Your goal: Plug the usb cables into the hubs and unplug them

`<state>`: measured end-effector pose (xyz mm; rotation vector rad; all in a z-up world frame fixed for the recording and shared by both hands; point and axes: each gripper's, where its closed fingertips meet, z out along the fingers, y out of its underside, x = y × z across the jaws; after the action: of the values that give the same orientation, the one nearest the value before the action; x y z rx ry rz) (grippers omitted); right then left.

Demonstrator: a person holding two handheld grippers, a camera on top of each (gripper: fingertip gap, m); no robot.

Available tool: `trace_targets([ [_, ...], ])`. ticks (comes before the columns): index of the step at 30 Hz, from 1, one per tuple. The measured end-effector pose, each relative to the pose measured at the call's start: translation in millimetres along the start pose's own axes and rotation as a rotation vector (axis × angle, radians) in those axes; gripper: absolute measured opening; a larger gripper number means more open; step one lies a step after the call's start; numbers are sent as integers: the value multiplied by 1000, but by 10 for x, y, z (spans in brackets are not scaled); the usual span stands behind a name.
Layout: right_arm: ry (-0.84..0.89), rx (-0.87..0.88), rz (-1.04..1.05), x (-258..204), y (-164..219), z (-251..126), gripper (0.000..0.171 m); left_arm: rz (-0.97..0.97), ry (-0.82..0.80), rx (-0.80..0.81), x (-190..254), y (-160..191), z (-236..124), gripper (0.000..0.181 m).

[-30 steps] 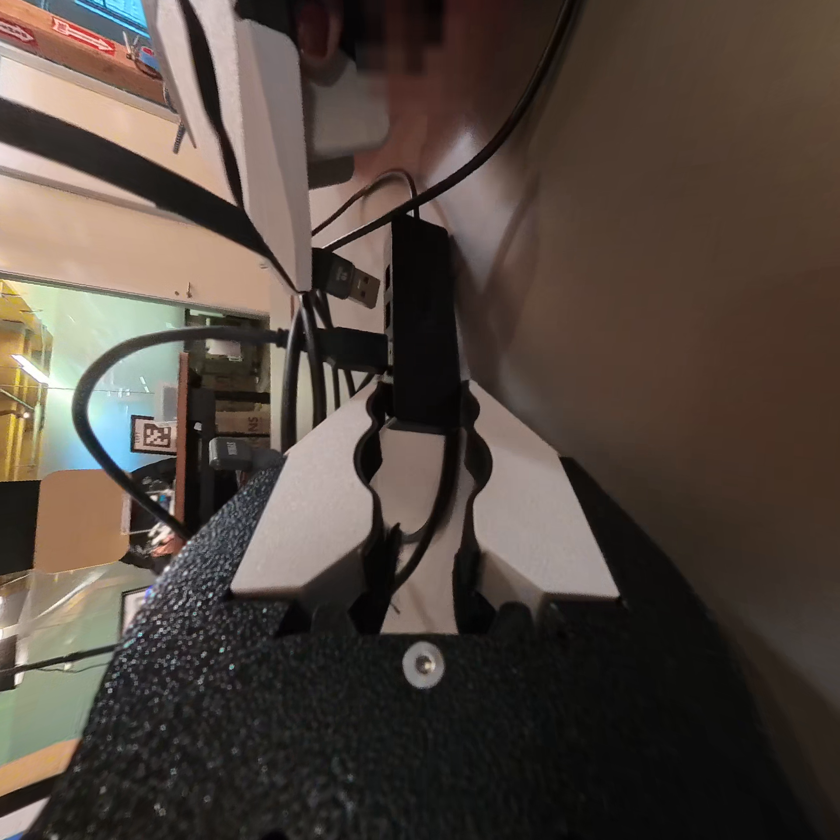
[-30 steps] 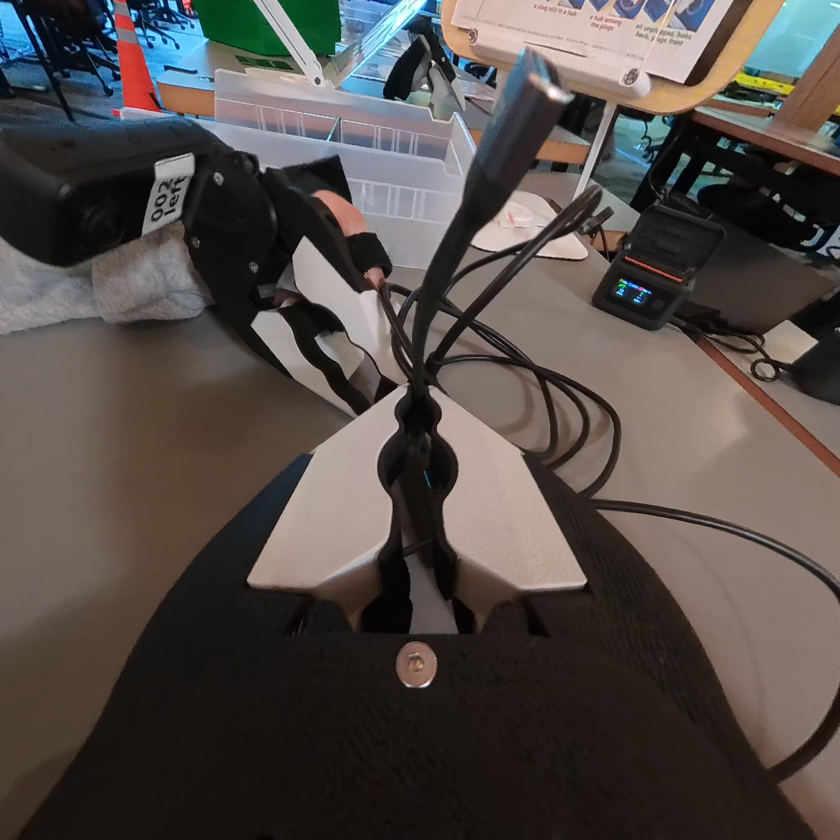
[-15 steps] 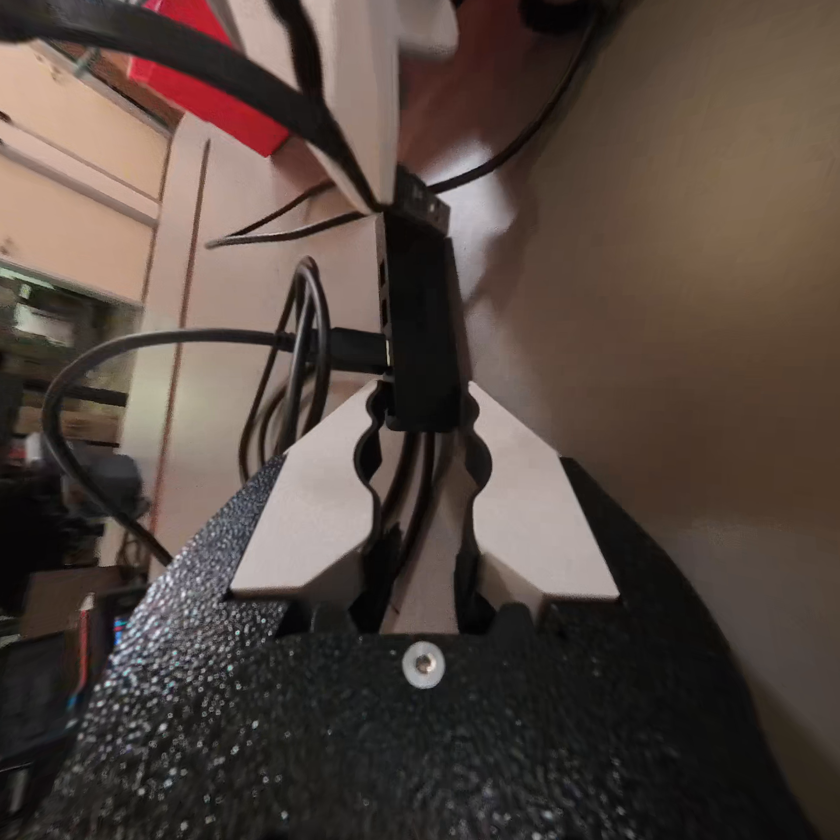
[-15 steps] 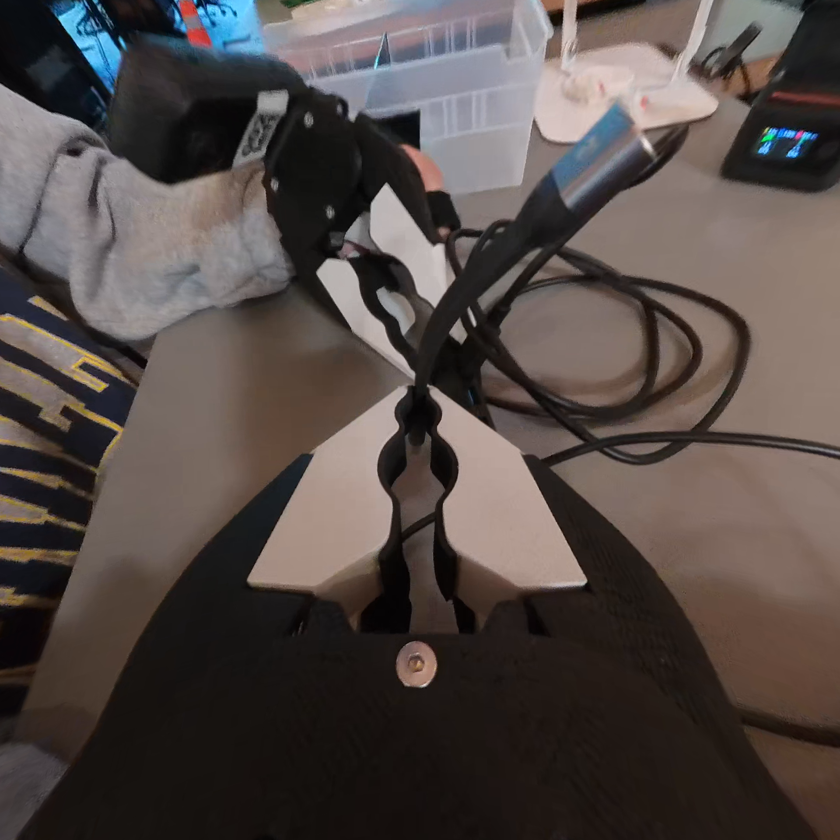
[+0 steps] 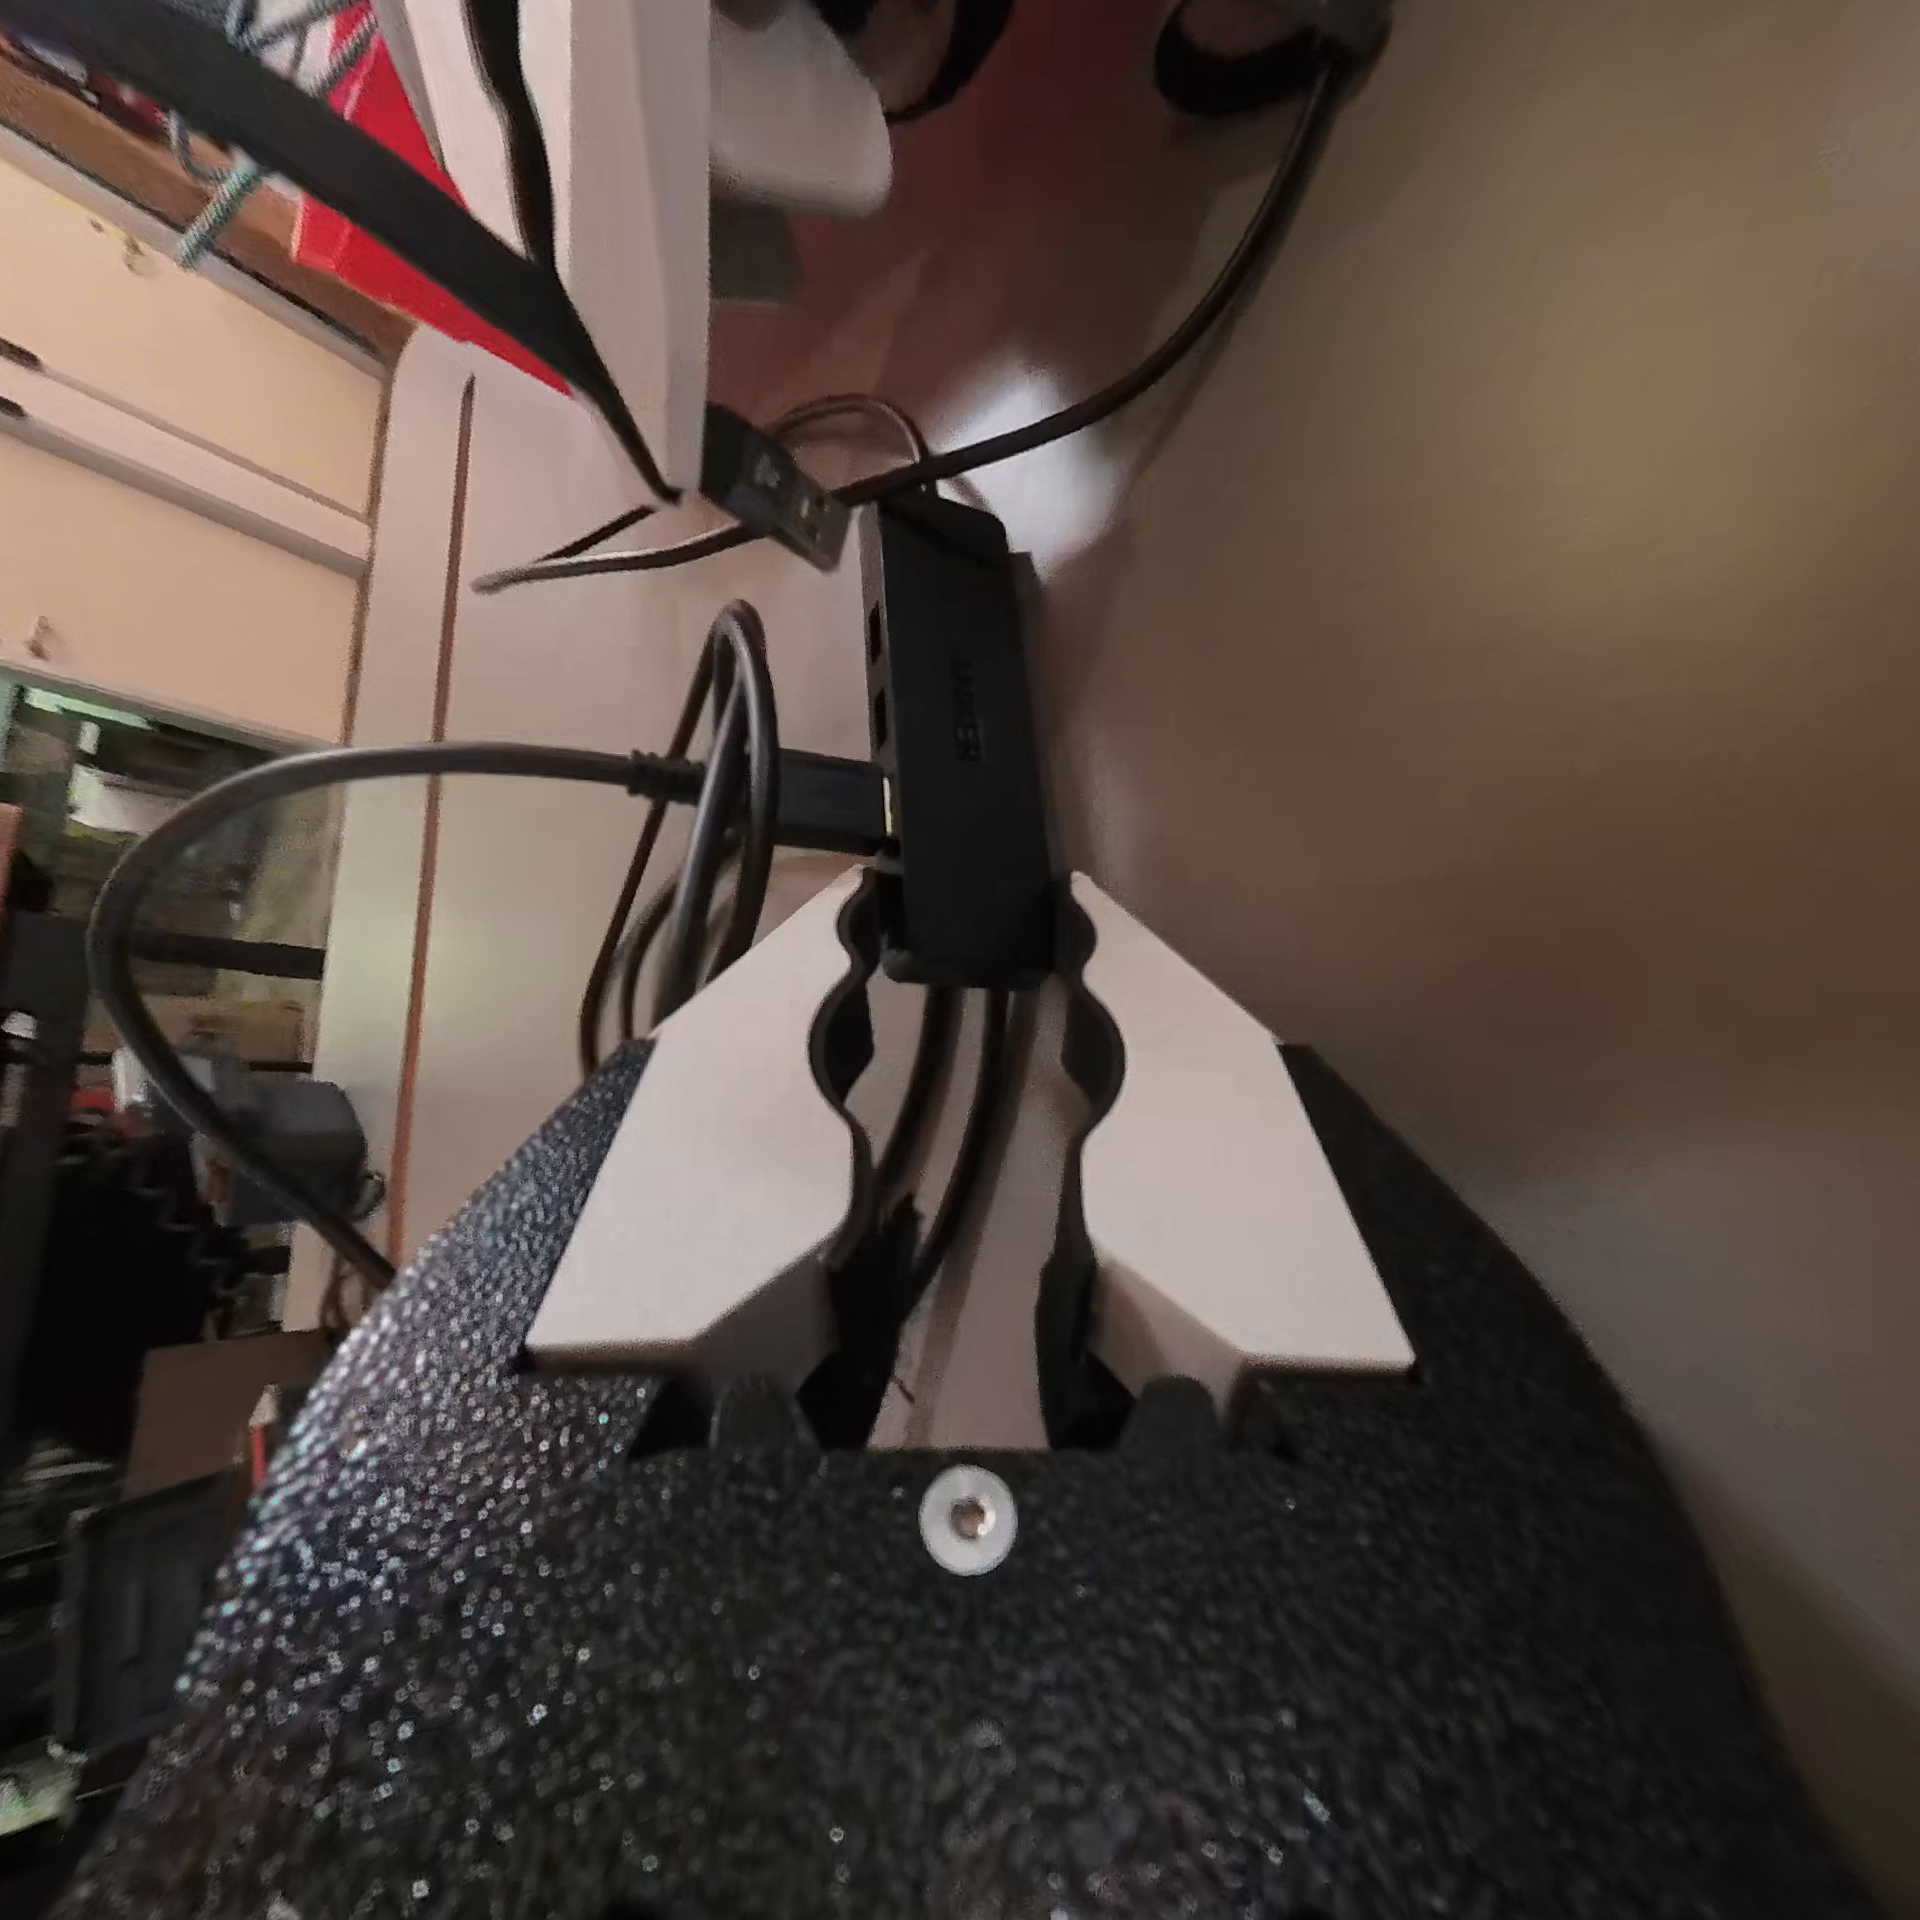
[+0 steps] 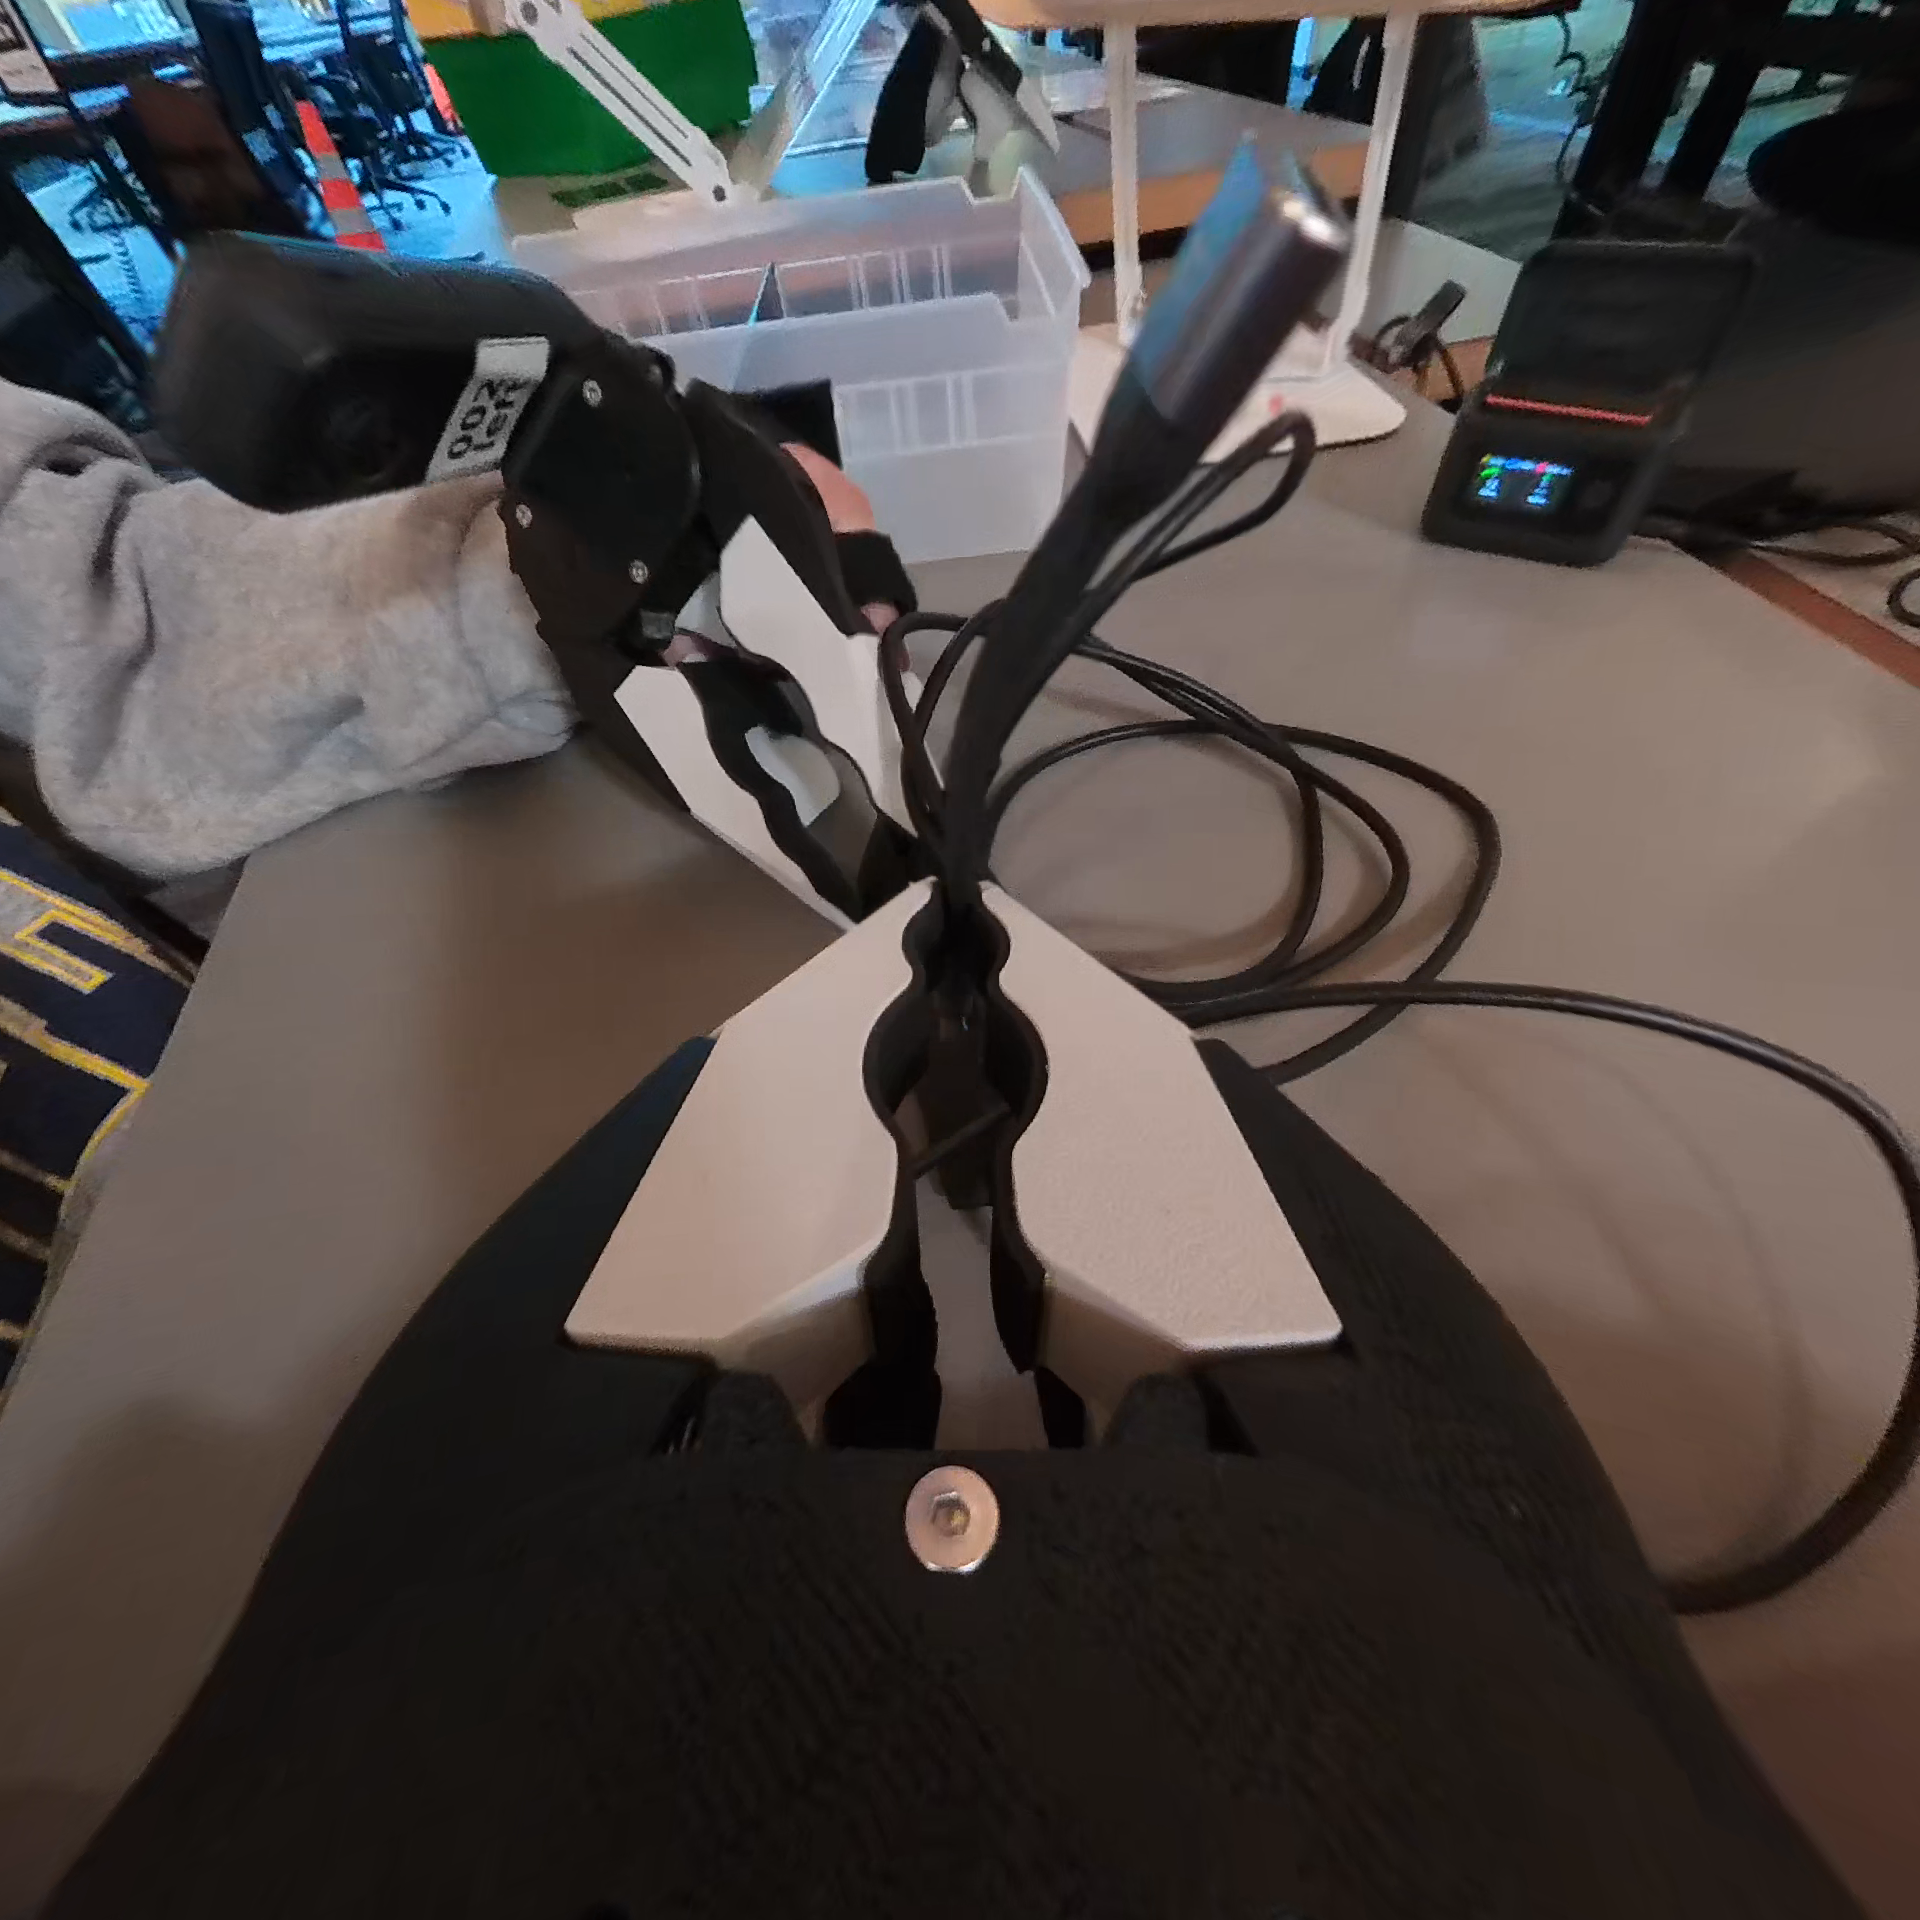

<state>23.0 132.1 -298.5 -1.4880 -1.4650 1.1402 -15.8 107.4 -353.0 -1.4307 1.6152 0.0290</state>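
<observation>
My left gripper (image 5: 961, 914) is shut on the near end of a black USB hub (image 5: 961, 727), held on edge against the grey table. One black cable plug (image 5: 831, 800) sits in a side port close to my fingertips. My right gripper (image 6: 961, 899) is shut on a black USB cable (image 6: 1039, 644). Its silver plug (image 6: 1236, 281) sticks up and forward. In the left wrist view the right gripper's white fingers (image 5: 623, 260) hold that plug (image 5: 774, 488) right beside the hub's far corner. In the right wrist view the left gripper (image 6: 810, 769) lies just ahead on the left.
Loops of black cable (image 6: 1299, 831) lie on the grey table (image 6: 1558, 831) to the right. A clear plastic bin (image 6: 935, 343) stands behind the left gripper, and a small black device with a lit screen (image 6: 1527, 488) at the back right. A grey sleeve (image 6: 260, 644) rests at the table's left edge. Spacing between my two grippers at the tips: around 8 centimeters.
My right gripper has carried its plug from beside the hub's side ports up to the hub's far corner. My left gripper has kept its hold on the hub.
</observation>
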Motion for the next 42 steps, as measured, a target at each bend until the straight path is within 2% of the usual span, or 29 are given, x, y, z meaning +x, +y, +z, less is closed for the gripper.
trace_targets([
  [1, -8, -11, -4, -7, 26, 11, 0, 26, -10, 2, 0, -22, -2, 31],
  [11, -60, -2, -116, -95, 78, 43, 1, 221, -92, -33, -10, -140, 7, 31],
  [20, -37, 61, -250, -145, -13, 108, 1, 190, -79, -19, -2, -134, 8, 31],
  [27, -73, 12, -195, -100, 105, 8, 1, 212, -78, -4, 15, -179, 0, 31],
  [42, -197, 25, -103, -209, 132, -17, 1, 247, -86, -3, 46, -201, 14, 31],
])
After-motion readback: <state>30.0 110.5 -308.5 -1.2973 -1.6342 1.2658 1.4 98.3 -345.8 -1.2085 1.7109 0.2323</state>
